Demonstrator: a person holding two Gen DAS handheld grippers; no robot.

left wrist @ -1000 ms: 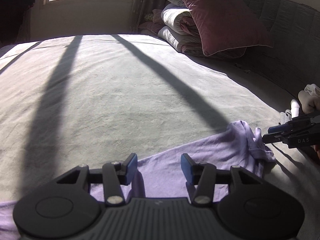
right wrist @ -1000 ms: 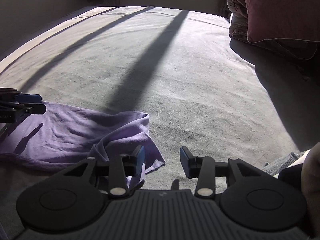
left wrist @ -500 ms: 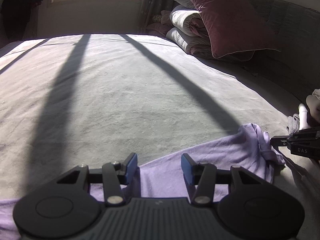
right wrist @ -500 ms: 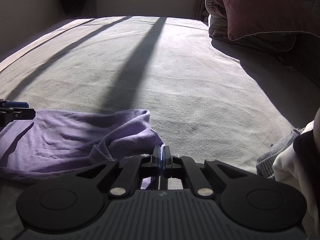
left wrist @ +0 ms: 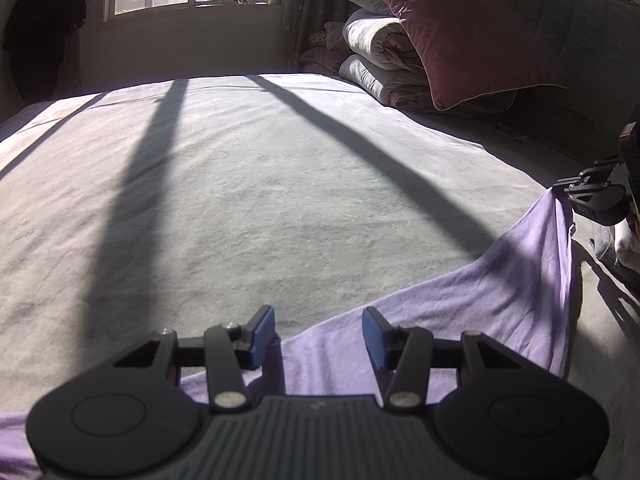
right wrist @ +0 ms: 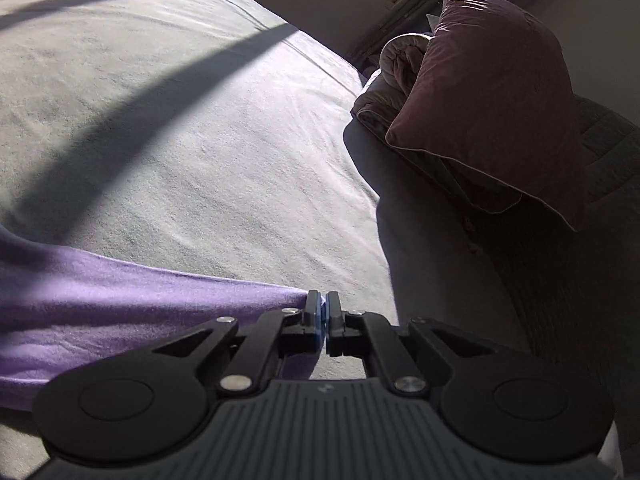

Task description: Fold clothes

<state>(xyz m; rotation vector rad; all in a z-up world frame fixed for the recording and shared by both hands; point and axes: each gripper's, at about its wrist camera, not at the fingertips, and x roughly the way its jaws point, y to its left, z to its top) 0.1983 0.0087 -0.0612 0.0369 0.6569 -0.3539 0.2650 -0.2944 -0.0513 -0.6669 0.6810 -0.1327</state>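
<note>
Item: purple garment (left wrist: 460, 320) on bed (left wrist: 240, 200); my right gripper (right wrist: 323, 312) jaws clamp its corner, left gripper (left wrist: 318, 334) jaws gape empty—I lift evenly, keeping cloth taut.

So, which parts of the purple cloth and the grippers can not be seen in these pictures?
- Purple cloth, left wrist view: its near part is hidden under the left gripper body.
- Purple cloth, right wrist view: cut off by the left edge.
- Right gripper: how much cloth sits between the shut fingers is hidden.

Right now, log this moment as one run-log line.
right gripper: shut on lilac cotton garment, corner lifted | left gripper: open over its near edge | grey bedspread beneath
</note>
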